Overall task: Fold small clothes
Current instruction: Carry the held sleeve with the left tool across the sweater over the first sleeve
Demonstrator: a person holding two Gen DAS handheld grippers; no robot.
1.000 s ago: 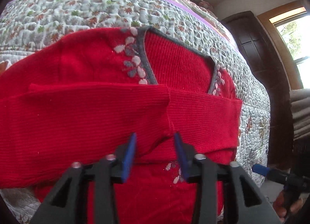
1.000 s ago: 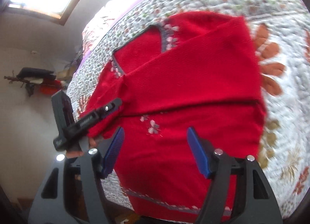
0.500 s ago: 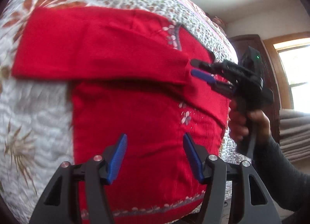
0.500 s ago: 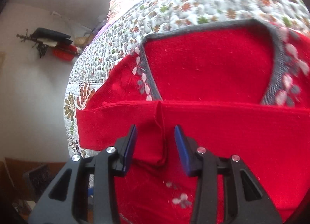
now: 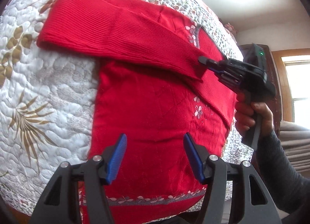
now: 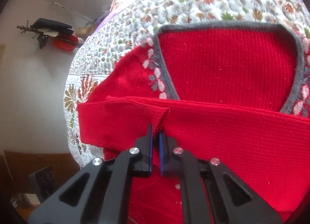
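Floral quilted bedspread (image 5: 48,92) covers the bed. Dark wooden door (image 5: 271,72) far right, window (image 5: 298,80) beside it. Wall rack (image 6: 48,30) far left.

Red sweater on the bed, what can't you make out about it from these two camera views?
- Left wrist view: the bottom hem of the sweater is partly covered by the open left gripper and cut off by the frame edge.
- Left wrist view: the right gripper hides the sleeve cuff it pinches.
- Right wrist view: the sweater's lower body is hidden behind the gripper; its right side is cut off.
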